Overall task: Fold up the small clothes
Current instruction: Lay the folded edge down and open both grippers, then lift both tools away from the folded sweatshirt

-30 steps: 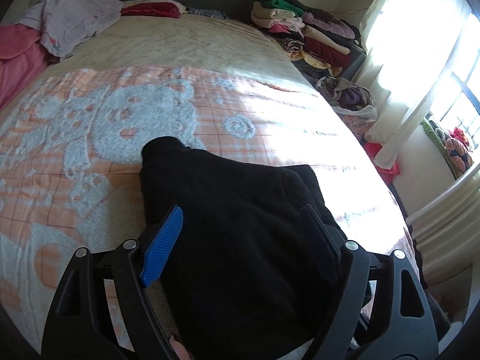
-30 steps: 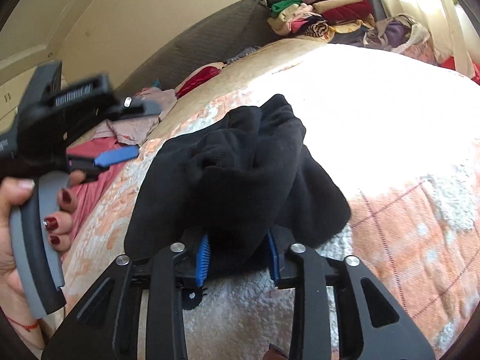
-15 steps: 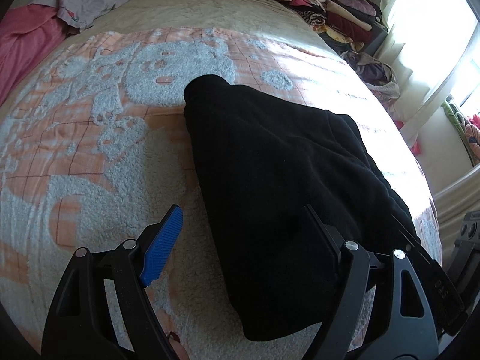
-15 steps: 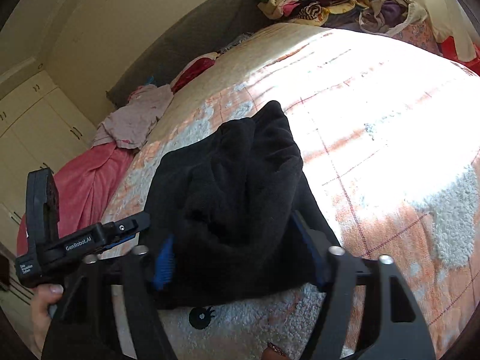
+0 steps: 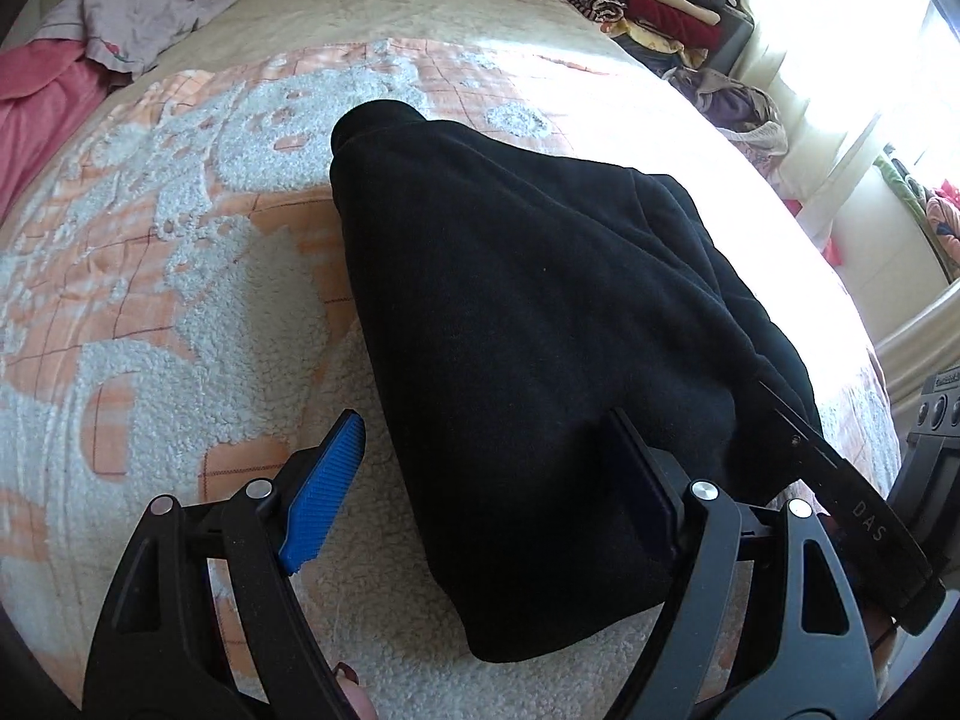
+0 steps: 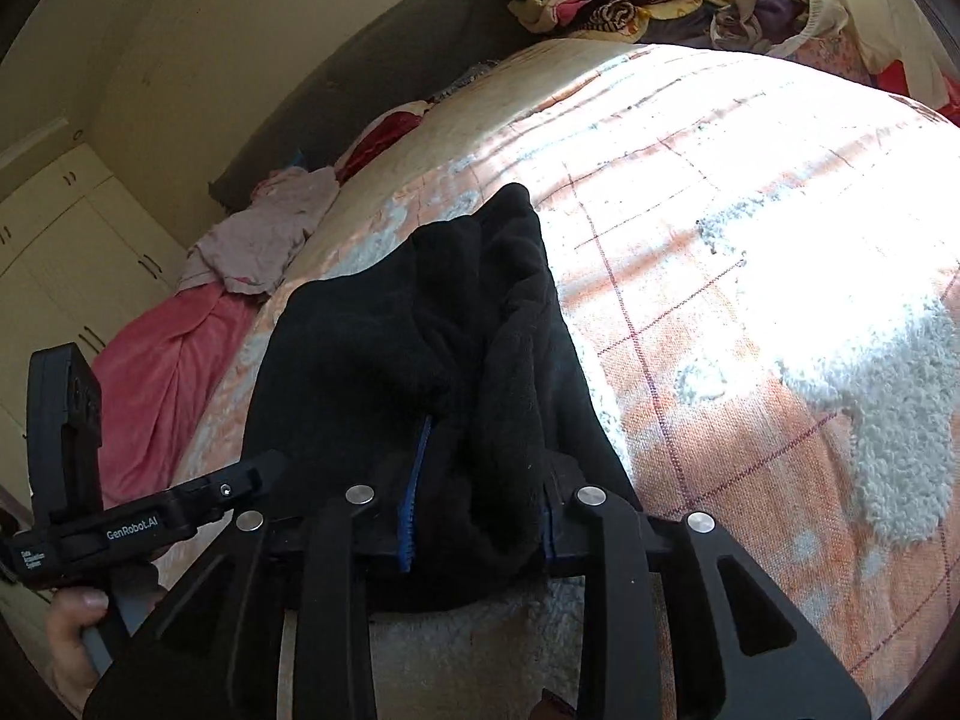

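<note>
garment place: black fleece garment (image 5: 540, 324) lies on the bed (image 5: 180, 300), long axis running from near right to far left.
right gripper (image 6: 477, 516): jaws narrow, pinching its near bunched edge.
left gripper (image 5: 486, 480): jaws wide, straddling its near left edge, gripping nothing.
look: thick, matte, already doubled over.

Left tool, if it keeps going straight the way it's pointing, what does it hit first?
Most likely the black garment, near its lower edge. The left tool stands open over that edge, one pad over the blanket, so depth is uncertain.
</note>
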Demonstrator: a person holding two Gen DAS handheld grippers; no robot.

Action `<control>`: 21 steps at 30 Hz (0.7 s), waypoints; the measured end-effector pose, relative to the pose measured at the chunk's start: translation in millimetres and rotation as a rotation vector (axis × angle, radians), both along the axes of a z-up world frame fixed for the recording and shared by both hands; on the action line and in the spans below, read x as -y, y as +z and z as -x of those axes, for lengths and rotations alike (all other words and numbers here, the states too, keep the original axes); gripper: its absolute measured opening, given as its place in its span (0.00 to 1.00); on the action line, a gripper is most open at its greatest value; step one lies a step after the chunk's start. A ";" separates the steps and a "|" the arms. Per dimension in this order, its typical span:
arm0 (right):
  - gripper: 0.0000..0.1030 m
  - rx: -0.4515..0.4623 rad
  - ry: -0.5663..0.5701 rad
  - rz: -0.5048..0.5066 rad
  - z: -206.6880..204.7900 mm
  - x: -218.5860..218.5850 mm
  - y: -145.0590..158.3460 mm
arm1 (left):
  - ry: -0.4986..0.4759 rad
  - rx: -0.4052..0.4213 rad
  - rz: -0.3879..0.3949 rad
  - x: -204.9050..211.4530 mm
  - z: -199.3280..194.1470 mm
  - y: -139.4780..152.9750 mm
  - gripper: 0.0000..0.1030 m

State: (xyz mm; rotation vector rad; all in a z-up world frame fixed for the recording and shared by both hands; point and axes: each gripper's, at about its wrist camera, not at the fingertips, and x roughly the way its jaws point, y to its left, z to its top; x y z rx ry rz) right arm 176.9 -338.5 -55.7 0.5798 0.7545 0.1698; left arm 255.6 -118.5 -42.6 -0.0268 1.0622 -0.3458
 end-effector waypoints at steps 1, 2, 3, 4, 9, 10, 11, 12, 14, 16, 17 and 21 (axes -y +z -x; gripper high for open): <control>0.30 0.000 -0.004 0.026 1.8 -2.6 2.6 | 0.001 -0.001 0.003 -1.0 -0.2 -0.1 0.71; 0.33 0.001 -0.007 0.052 2.4 -5.4 5.1 | 0.003 -0.003 0.007 -1.9 0.0 -0.2 0.71; 0.37 0.000 -0.012 0.082 2.3 -10.1 7.7 | 0.003 -0.003 0.007 -2.6 0.3 -0.2 0.71; 0.39 -0.001 -0.016 0.108 2.4 -12.0 10.1 | 0.004 -0.003 0.007 -3.3 0.7 -0.3 0.71; 0.52 0.001 -0.029 0.179 8.3 -17.1 14.5 | 0.009 0.004 0.011 -6.1 5.7 1.3 0.71; 0.52 0.000 -0.032 0.178 9.2 -17.1 14.4 | 0.008 0.007 0.010 -6.2 6.7 1.8 0.71; 0.52 0.002 -0.034 0.178 10.5 -16.9 14.7 | 0.006 0.011 0.006 -6.1 7.9 2.6 0.71; 0.52 0.004 -0.037 0.182 12.3 -16.6 15.4 | 0.005 0.015 0.003 -6.1 9.1 3.7 0.71; 0.54 0.009 -0.041 0.196 16.4 -17.0 17.9 | 0.002 0.027 0.000 -6.2 12.4 6.0 0.71; 0.61 0.021 -0.059 0.225 21.9 -17.6 22.7 | -0.001 0.039 -0.002 -6.2 16.7 8.8 0.71; 0.65 0.031 -0.067 0.234 25.2 -17.2 25.4 | -0.004 0.047 -0.003 -6.1 19.2 10.8 0.71; 0.74 0.086 -0.093 0.246 45.4 -11.3 40.7 | -0.018 0.095 0.009 -5.5 31.9 23.3 0.73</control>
